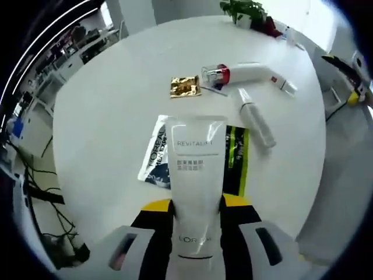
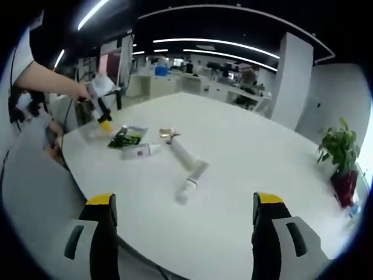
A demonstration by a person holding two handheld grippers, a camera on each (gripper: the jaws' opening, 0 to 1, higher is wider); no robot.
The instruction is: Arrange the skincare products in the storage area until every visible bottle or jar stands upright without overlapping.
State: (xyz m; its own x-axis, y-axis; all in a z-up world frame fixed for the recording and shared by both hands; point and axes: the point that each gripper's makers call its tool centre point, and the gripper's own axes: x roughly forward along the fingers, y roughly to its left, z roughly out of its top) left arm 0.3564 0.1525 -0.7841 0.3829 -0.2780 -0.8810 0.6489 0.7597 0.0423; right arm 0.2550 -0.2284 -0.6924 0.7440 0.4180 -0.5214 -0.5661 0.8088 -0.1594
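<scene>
In the left gripper view, the left gripper (image 1: 197, 213) clamps a white tube (image 1: 195, 175) above the white table (image 1: 105, 116), over two flat sachets (image 1: 157, 153); a second tube (image 1: 250, 74) and a slim bottle (image 1: 256, 119) lie toppled beyond. Setting it down squarely on bare tabletop looks wisest.

In the right gripper view, the right gripper (image 2: 183, 224) hangs wide open and empty, well short of the fallen slim bottle (image 2: 182, 153).
</scene>
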